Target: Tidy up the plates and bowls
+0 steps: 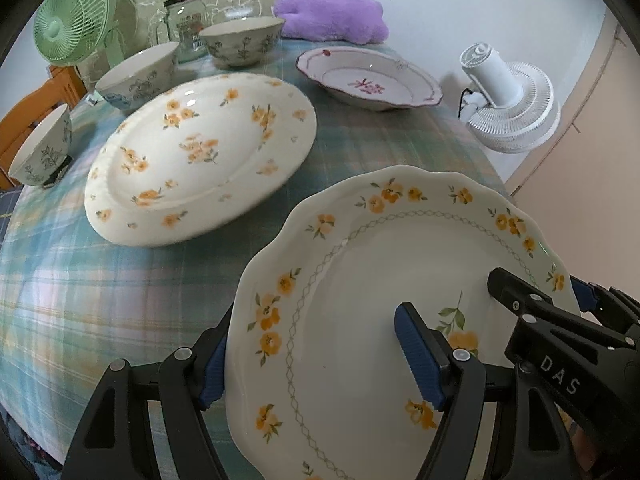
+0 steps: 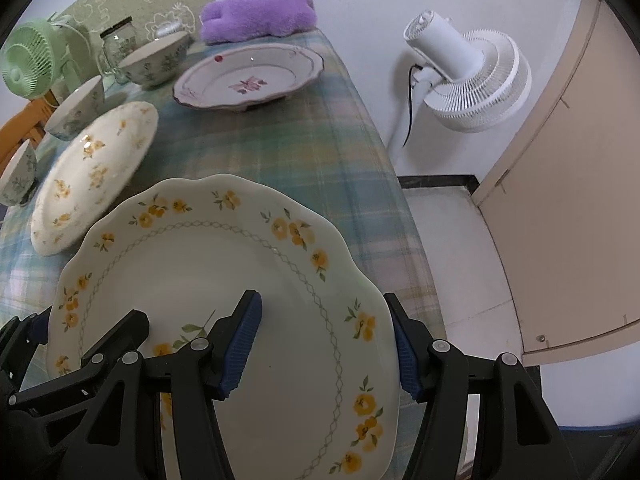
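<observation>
Two grippers on one scalloped plate (image 1: 360,300) with yellow flowers, lower right of the left wrist view: left gripper (image 1: 316,354) clamped over its left rim, right gripper (image 2: 326,346) clamped over its right rim, one blue pad above and one below. Lifted above the plaid tablecloth (image 1: 80,280). Upper left: oval flowered plate (image 1: 200,156), three bowls (image 1: 138,76). Farther back, pink-trimmed plate (image 1: 370,76)
</observation>
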Tool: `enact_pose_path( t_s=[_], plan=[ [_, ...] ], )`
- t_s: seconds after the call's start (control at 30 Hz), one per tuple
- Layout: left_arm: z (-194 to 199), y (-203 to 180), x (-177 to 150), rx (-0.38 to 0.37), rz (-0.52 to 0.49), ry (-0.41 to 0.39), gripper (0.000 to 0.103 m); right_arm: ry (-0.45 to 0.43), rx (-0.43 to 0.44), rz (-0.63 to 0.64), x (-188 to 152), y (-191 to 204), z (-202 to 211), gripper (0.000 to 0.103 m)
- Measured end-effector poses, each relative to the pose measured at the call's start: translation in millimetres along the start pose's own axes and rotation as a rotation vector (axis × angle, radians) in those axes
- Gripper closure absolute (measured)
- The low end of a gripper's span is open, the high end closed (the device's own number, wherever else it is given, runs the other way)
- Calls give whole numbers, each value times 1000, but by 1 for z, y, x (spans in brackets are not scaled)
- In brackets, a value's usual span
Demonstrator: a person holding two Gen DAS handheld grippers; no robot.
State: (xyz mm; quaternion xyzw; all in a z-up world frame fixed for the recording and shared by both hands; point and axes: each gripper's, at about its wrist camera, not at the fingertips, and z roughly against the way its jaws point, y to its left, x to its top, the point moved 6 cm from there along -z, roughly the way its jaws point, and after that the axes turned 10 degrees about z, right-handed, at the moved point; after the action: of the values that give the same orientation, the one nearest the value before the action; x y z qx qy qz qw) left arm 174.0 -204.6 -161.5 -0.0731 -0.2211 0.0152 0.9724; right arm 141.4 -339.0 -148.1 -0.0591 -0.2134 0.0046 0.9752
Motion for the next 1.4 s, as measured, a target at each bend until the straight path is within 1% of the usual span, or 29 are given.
enact_pose_path(
  t_s=[0.17, 0.47, 0.6, 0.63, 0.67, 0.73, 0.77, 0.8, 0.87, 1.0, 1.1, 1.17, 1.4],
  plan=[
    [-6, 9, 0, 43, 41, 10, 29, 19, 44, 11, -1, 4, -10, 38],
    [-6, 11, 0, 44, 41, 9, 28, 27, 70, -3, 2, 7, -16, 38],
    [-3, 9, -2, 29, 23, 26, 24, 25, 80, -17, 2, 4, -14, 38],
    [0, 8, -3, 23, 7, 32, 20, 19, 79, -31, 3, 3, -11, 38],
    [3, 6, -2, 20, -6, 30, 17, 13, 79, -44, 4, 1, -8, 37],
    [13, 3, 1, 11, -40, 9, 10, -9, 83, -63, 7, 0, 1, 31],
    [19, 1, 3, 7, -56, -9, 9, -26, 80, -66, 9, 1, 7, 25],
    [25, 1, 5, 4, -69, -27, 8, -43, 76, -65, 11, 3, 13, 22],
    [33, 4, 10, 0, -78, -53, 8, -76, 74, -58, 16, 8, 24, 20],
    [47, 17, 17, 1, -80, -81, 8, -118, 76, -44, 26, 21, 42, 20],
    [61, 28, 22, 0, -81, -126, 8, -152, 99, -30, 31, 38, 56, 20],
    [69, 38, 24, 4, -77, -142, 8, -159, 122, -15, 33, 53, 63, 20],
    [90, 75, 28, -9, -77, -177, 8, -192, 95, 18, 35, 102, 85, 20]
  ],
)
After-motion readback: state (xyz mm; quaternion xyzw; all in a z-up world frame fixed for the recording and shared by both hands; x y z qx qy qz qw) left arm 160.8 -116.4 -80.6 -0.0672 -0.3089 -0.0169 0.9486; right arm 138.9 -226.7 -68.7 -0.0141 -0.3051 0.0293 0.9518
